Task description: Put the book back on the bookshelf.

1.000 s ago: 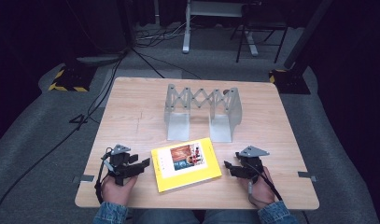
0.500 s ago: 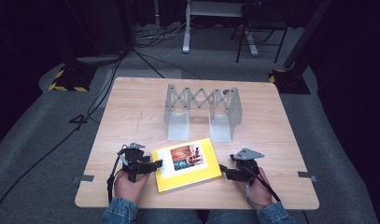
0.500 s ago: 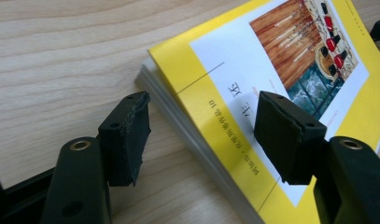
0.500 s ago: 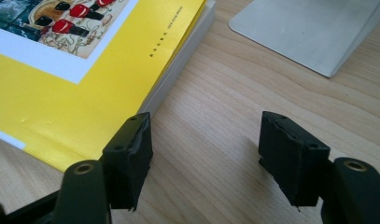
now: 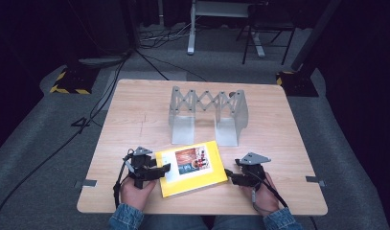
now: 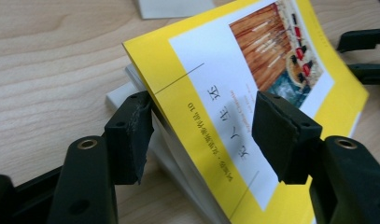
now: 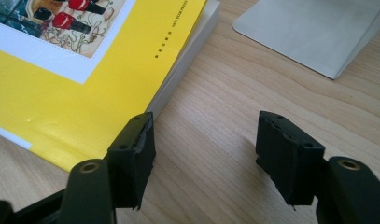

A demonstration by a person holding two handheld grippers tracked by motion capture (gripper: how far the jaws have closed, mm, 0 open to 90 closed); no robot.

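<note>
Looking down from the high view: yellow book [image 5: 191, 168] flat near the front edge of the wooden table [image 5: 135, 115], just in front of the grey metal book stand [image 5: 208, 115]; left gripper [image 5: 160, 169] at the book's left edge, right gripper [image 5: 229, 176] just off its right edge, both with jaws spread. Moving to the left gripper view: jaws having just been closing, one black pad [image 6: 131, 135] under the lifted front cover and the other above it, neither yet pressing; cover peeled up from the white page block, glossy yellow with a white panel, printed characters and a colourful picture. Likely trouble from here: pinching the thin cover alone, then bending or creasing it, or letting the heavy page block hang and slide. Turning to the right gripper view: jaws having just been closing too, spread over bare wood, nothing between them, left pad [image 7: 134, 154] just beside the book's corner; risk of nudging the book sideways.
</note>
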